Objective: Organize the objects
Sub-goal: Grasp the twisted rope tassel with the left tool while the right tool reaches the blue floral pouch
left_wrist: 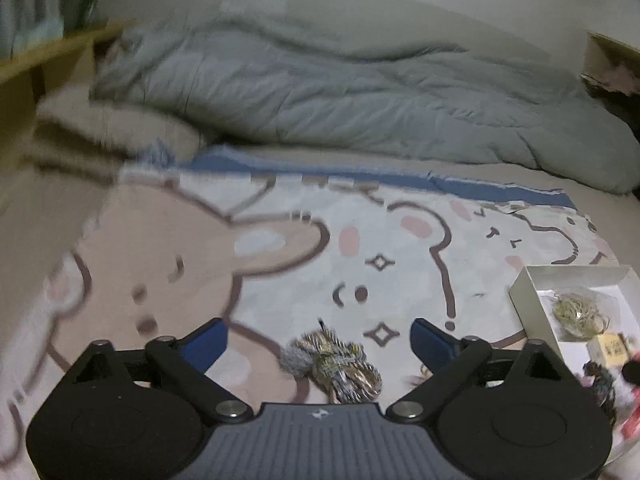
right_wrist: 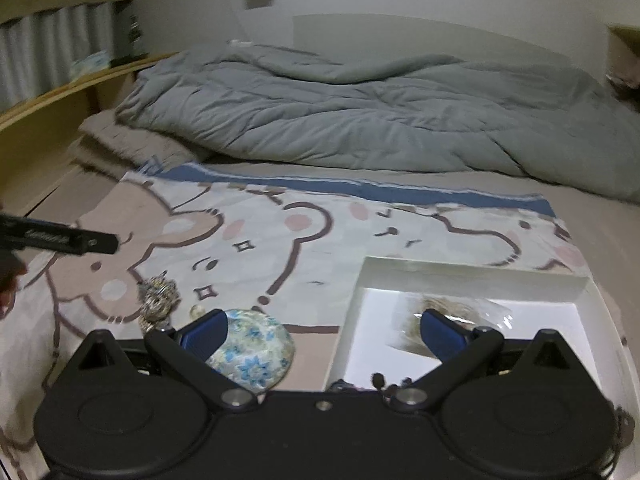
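Note:
A patterned scrunchie (left_wrist: 336, 364) with gold and grey lies on the bear-print blanket (left_wrist: 280, 264), between the wide-open fingers of my left gripper (left_wrist: 319, 338), close to its base. It also shows in the right wrist view (right_wrist: 158, 300). My right gripper (right_wrist: 322, 330) is open and empty; its left finger is beside a round blue-floral item (right_wrist: 252, 350), its right finger hangs over the white box (right_wrist: 472, 276). The box holds a clear bag of rubber bands (left_wrist: 578, 312) and other small items.
A grey duvet (right_wrist: 360, 116) is bunched at the far side of the bed. A wooden ledge (right_wrist: 60, 92) runs along the left. Part of the left gripper (right_wrist: 60, 236) juts in at the left of the right wrist view. A small bead (right_wrist: 196, 311) lies near the scrunchie.

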